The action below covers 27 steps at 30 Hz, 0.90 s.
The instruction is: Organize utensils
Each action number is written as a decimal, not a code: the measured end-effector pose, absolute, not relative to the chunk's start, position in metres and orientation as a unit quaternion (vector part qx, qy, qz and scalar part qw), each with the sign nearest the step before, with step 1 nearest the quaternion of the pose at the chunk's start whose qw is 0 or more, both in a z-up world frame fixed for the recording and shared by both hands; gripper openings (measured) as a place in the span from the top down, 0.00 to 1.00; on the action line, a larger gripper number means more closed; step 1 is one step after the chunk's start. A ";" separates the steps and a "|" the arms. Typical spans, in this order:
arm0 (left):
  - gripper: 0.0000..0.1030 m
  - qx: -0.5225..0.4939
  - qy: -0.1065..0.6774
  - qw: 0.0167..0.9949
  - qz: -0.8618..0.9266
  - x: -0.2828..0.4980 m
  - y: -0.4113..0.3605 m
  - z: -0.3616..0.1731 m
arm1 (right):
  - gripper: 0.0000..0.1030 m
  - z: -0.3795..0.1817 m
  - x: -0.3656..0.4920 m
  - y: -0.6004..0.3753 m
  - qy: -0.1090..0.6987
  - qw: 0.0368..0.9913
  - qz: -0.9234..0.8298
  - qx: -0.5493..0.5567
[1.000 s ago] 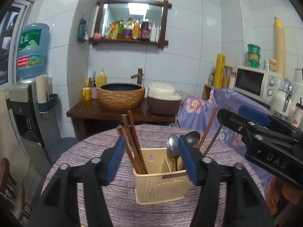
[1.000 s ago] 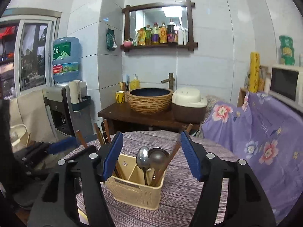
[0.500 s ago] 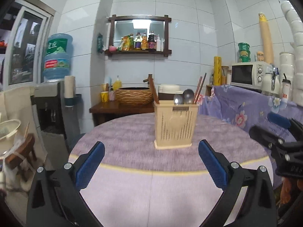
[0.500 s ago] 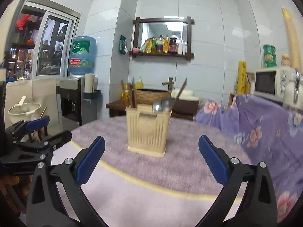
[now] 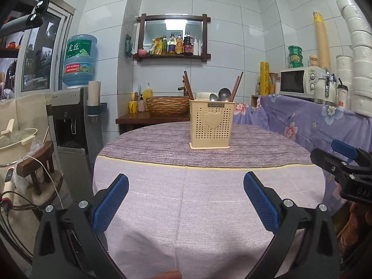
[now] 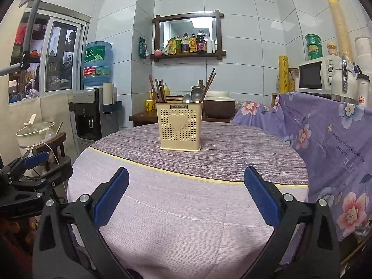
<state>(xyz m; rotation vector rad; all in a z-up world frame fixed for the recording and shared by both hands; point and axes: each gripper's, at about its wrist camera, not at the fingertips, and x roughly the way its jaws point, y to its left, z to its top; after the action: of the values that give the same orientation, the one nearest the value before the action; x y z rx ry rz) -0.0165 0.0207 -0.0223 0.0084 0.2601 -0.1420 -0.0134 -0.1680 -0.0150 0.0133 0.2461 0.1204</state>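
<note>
Both grippers are sitting further back from the utensil holder [image 5: 212, 123] vs 1 s ago, when they were hovering right over it; holder is now looking small, well apart from the pads. L gripper [image 5: 186, 200] is showing jaws spread wide, nothing btwn them. R gripper [image 6: 186, 197] same, wide apart and empty, over the near edge of the round table [image 6: 186, 209].

Holder is standing upright on the far half of the table, on the darker striped part of the cloth. It's holding brown chopsticks [image 6: 159, 90] leaning left in one section, two metal spoons [image 6: 194, 95] w/ bowls up plus more chopsticks leaning right in the other.

Holder is beige plastic, perforated w/ small holes, heart shape on front, dark label at the rim.
</note>
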 end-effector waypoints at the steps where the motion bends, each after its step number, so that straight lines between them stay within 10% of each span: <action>1: 0.05 0.007 0.126 0.990 -0.068 -0.020 0.020 -0.023 | 0.05 -0.015 -0.013 -0.168 0.123 0.991 0.060 0.004; 27: 0.05 -0.003 0.129 0.989 -0.076 -0.021 0.024 -0.023 | 0.05 -0.013 -0.010 -0.169 0.124 0.990 0.060 0.005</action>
<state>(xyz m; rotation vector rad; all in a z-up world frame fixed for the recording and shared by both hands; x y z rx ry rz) -0.0212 0.0245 -0.0225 -0.0065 0.2582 -0.1529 -0.0105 -0.1688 -0.0126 0.0094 0.2497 0.1205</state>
